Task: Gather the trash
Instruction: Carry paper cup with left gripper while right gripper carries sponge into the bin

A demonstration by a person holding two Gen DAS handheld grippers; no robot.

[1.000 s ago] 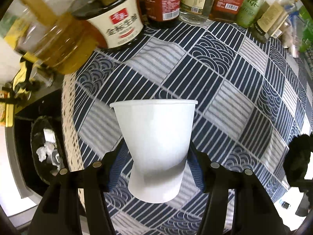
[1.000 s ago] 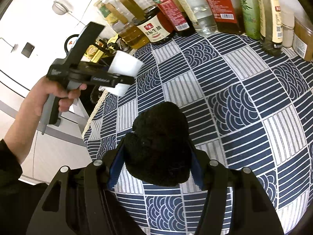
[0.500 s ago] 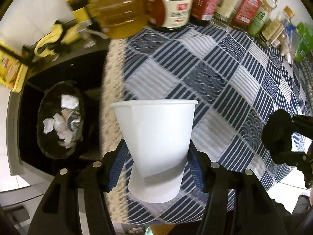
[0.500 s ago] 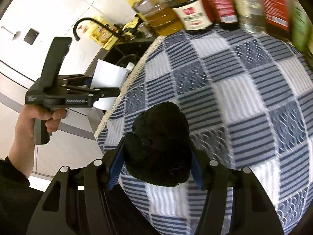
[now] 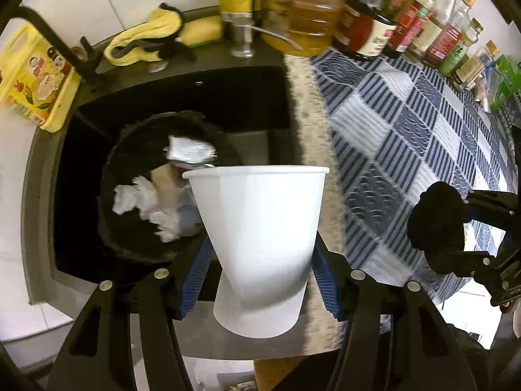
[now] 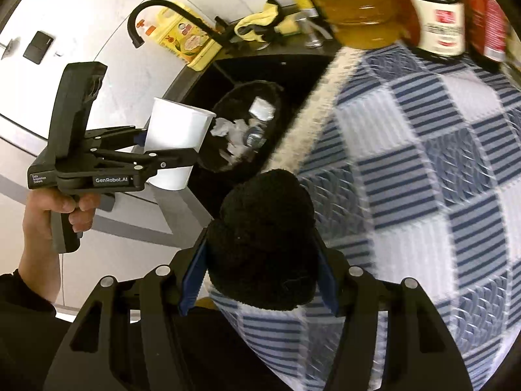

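My left gripper (image 5: 259, 277) is shut on a white paper cup (image 5: 259, 238), held upright in the air beside a black trash bin (image 5: 130, 238) that sits in the dark sink and holds crumpled paper. The cup (image 6: 176, 130) and bin (image 6: 247, 130) also show in the right wrist view. My right gripper (image 6: 260, 277) is shut on a black fuzzy lump (image 6: 260, 238), held over the table's left edge. The lump (image 5: 436, 218) also shows at the right of the left wrist view.
A blue-and-white patterned tablecloth (image 5: 407, 123) covers the table to the right. Several sauce and oil bottles (image 5: 368, 29) stand along its far edge. A black faucet (image 6: 156, 9), a yellow box (image 5: 35, 78) and a yellow cloth (image 5: 146, 39) lie behind the sink.
Both grippers have moved left off the table toward the sink. The cup now hangs beside the bin, and the black lump has come to the table's left edge.
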